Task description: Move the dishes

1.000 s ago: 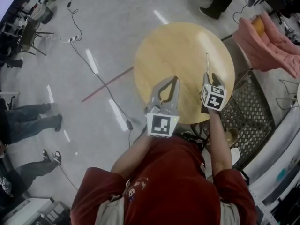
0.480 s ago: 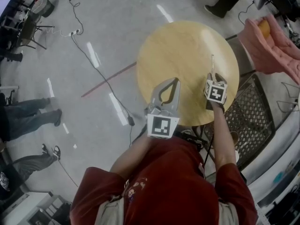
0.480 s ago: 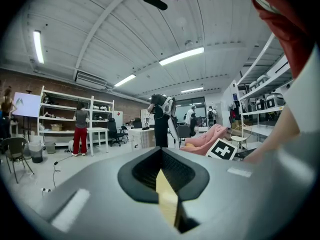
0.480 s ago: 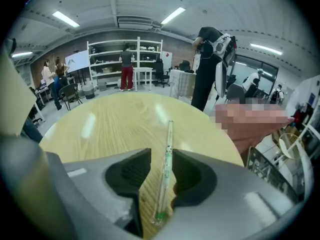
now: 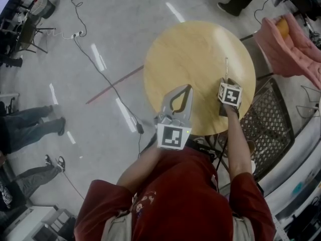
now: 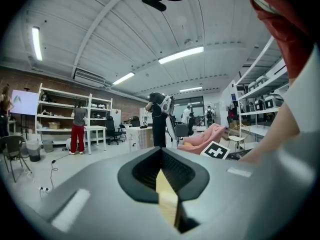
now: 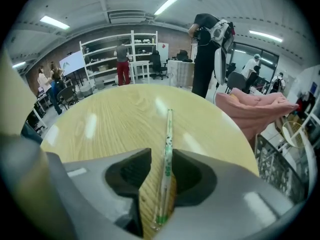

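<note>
Stick, green print unreadable, pinched in right tool; left tool pressed together.

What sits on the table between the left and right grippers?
Nothing: the head view shows only bare round table between the left gripper and the right gripper, which grips a thin stick.

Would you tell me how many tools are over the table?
2: left tool, shut and empty, over the table's near edge; right tool, gripping a stick, over its right side.
</note>
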Demonstrator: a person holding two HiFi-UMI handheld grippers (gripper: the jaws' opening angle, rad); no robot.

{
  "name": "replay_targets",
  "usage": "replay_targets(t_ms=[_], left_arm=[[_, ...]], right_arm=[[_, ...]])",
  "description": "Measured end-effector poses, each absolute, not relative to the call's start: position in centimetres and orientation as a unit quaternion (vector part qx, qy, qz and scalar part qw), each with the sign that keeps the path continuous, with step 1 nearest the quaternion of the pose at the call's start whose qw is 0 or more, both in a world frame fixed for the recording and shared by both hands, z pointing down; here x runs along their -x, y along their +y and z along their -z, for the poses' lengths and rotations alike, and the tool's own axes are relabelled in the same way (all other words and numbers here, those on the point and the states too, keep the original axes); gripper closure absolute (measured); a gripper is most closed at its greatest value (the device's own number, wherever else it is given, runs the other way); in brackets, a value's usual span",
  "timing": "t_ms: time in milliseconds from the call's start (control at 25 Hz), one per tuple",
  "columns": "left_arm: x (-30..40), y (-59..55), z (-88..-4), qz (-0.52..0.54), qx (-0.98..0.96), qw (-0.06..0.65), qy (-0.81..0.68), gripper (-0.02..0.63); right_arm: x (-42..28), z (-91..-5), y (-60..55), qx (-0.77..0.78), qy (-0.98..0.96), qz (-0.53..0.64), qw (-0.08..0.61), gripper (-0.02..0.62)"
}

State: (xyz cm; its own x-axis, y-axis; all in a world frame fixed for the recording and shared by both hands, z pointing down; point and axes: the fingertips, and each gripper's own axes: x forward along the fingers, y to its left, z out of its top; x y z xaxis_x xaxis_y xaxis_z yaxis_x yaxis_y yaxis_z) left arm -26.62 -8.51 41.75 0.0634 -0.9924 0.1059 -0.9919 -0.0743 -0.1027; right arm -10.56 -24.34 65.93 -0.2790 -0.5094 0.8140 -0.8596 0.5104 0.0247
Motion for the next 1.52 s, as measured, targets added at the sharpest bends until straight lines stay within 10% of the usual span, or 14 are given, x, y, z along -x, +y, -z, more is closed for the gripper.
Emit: replay_targets(t_ms=[1520], left_arm=[[23.9,-8.2,-40.2,0.047,0.757,0.015,0.651,0.598]], right_arm=[[9.7,-62.3,-21.5,-0.466,-0.780,-0.174,0.380,0.574]])
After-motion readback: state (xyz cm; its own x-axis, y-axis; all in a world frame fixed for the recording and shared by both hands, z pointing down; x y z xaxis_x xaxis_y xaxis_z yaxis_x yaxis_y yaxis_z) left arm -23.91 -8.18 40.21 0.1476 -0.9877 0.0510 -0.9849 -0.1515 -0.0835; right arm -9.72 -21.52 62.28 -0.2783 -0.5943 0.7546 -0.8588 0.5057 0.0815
